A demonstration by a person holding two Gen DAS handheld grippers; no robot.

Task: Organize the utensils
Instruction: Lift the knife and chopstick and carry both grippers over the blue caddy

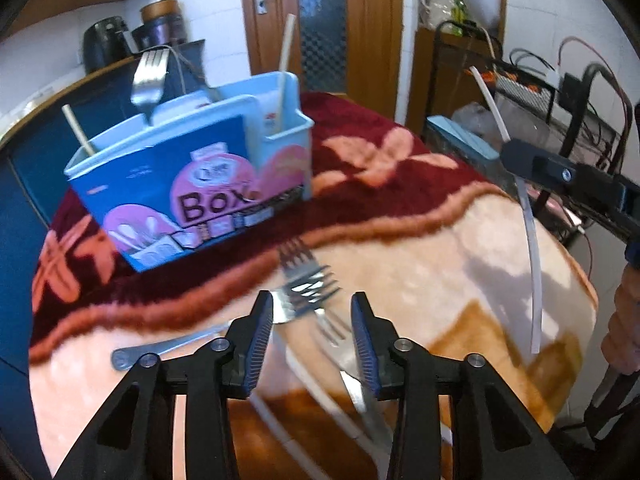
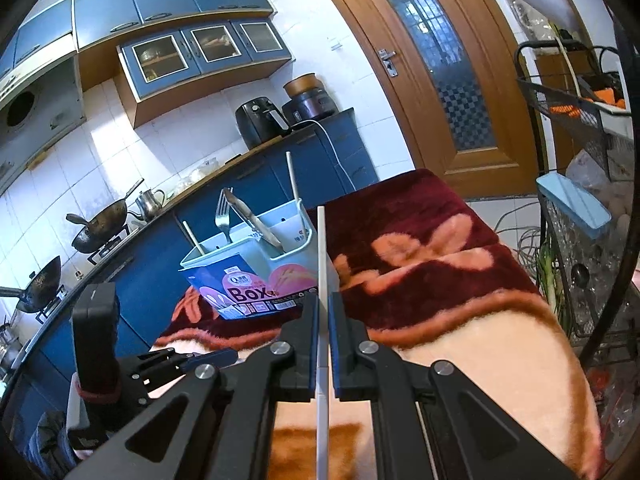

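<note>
In the left wrist view my left gripper (image 1: pixel 312 304) stands open just above the blanket, its jaws on either side of a pile of steel forks (image 1: pixel 308 284). A knife (image 1: pixel 354 388) and a spoon handle (image 1: pixel 160 350) lie close by. The blue utensil box (image 1: pixel 192 184) stands behind them with a fork (image 1: pixel 150 76) and chopsticks (image 1: pixel 285 64) upright in it. My right gripper (image 2: pixel 323 300) is shut on a white chopstick (image 2: pixel 321 248), held upright short of the box (image 2: pixel 248 280). The left view shows that gripper (image 1: pixel 516 160) and its chopstick (image 1: pixel 534 264) at the right.
A red and cream floral blanket (image 1: pixel 400 184) covers the table. A black wire rack (image 2: pixel 576 120) with a blue-lidded container (image 2: pixel 576 204) stands to the right. Behind are a blue kitchen counter (image 2: pixel 256 176), woks (image 2: pixel 100 220) and a wooden door (image 2: pixel 436 80).
</note>
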